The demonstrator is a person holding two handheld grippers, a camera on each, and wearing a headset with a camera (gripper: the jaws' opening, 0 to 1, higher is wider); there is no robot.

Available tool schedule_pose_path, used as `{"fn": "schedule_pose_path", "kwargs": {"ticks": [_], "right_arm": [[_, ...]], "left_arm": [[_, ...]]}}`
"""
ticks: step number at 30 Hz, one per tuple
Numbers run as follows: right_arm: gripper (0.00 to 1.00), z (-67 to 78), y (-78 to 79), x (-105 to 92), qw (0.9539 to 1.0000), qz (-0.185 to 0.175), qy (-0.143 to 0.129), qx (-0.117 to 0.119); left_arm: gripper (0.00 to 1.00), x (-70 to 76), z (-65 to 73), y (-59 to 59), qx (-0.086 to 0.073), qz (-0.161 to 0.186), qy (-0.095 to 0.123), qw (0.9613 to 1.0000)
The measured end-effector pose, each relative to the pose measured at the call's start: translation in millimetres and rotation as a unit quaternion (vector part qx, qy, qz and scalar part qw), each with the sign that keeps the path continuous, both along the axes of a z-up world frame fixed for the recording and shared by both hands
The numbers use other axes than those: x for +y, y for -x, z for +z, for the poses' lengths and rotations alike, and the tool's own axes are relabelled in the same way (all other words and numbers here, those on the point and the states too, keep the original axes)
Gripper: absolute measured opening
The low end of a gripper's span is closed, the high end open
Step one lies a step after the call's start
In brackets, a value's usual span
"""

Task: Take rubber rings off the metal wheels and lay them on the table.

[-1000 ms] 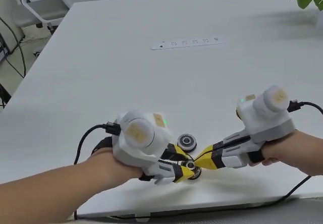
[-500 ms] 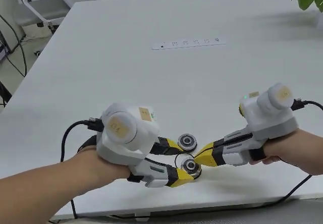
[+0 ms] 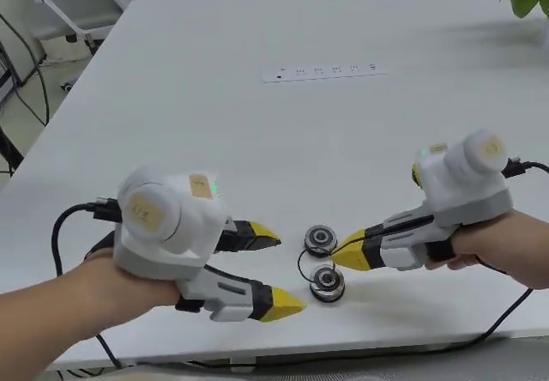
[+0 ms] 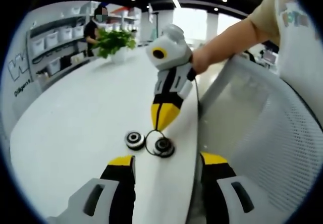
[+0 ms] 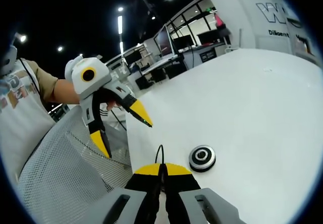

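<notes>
Being unheld by the spread fingers of the left gripper, the near wheel could be dragged off the desk by the rubber ring pinched in the right gripper.

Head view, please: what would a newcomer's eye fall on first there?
Near the front edge of the table, the right gripper is shut on a thin black ring that loops beside the near wheel. The left gripper hangs open just left of that wheel, and a second wheel lies just behind it.
</notes>
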State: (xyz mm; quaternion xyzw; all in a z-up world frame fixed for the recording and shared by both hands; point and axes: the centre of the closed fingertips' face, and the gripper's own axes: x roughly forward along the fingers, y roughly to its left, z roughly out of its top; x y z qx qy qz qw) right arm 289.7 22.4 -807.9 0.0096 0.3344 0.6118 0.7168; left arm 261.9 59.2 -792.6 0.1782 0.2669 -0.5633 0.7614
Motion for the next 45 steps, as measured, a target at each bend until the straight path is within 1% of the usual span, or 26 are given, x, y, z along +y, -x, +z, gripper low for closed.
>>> {"fn": "schedule_pose_path", "kwargs": {"ticks": [3, 5, 9, 11, 15, 19, 24, 25, 27, 29, 35, 41, 45], "right_arm": [[0.0, 3.0, 0.0, 4.7, 1.0, 0.003, -0.003, -0.002], [0.0, 4.0, -0.1, 8.3, 1.0, 0.005, -0.003, -0.004], [0.0, 5.4, -1.5, 15.6, 0.9999, 0.008, -0.005, -0.006], [0.0, 5.3, -2.2, 19.5, 0.9999, 0.009, -0.004, -0.007], [0.0, 3.9, -4.7, 26.9, 0.9999, 0.011, -0.003, -0.01], [0.0, 2.2, -8.4, 35.6, 0.9998, 0.009, -0.002, -0.015], [0.0, -5.2, -17.3, 43.0, 0.9999, 0.0, 0.002, -0.017], [0.0, -7.4, -19.3, 44.8, 0.9999, -0.001, 0.003, -0.017], [0.0, -8.5, -17.0, 49.3, 0.9998, -0.002, 0.006, -0.018], [0.0, -14.0, -18.1, 51.2, 0.9998, -0.002, 0.009, -0.018], [0.0, -20.3, -19.7, 60.1, 0.9996, -0.011, 0.017, -0.022], [0.0, -26.1, -24.7, 61.6, 0.999, -0.02, 0.027, -0.029], [0.0, -32.4, -30.1, 60.9, 0.9979, -0.027, 0.043, -0.039]], "left_arm": [[0.54, 8.5, 0.9, 0.1, -0.004, 0.008, -0.001, 1.0], [0.56, 14.7, 3.2, -1.5, -0.008, 0.018, 0.001, 0.9998], [0.58, 26.8, 8.8, -4.9, -0.011, 0.039, 0.01, 0.9991], [0.59, 32.8, 9.8, -5.9, -0.013, 0.047, 0.011, 0.9988], [0.61, 44.3, 10.1, -8.0, -0.015, 0.061, 0.008, 0.998], [0.62, 51.1, 11.8, -9.3, -0.017, 0.073, 0.009, 0.9972], [0.64, 60.8, 12.7, -10.9, -0.02, 0.085, 0.008, 0.9961], [0.64, 61.7, 12.7, -10.7, -0.02, 0.086, 0.008, 0.996], [0.64, 63.4, 12.5, -10.2, -0.021, 0.089, 0.007, 0.9958], [0.64, 64.8, 12.0, -9.7, -0.021, 0.091, 0.005, 0.9956], [0.64, 68.2, 11.8, -8.2, -0.022, 0.096, 0.004, 0.9951], [0.66, 74.0, 11.8, -6.4, -0.024, 0.102, -0.001, 0.9945], [0.66, 76.4, 12.1, -5.7, -0.023, 0.108, 0.001, 0.9939]]}}
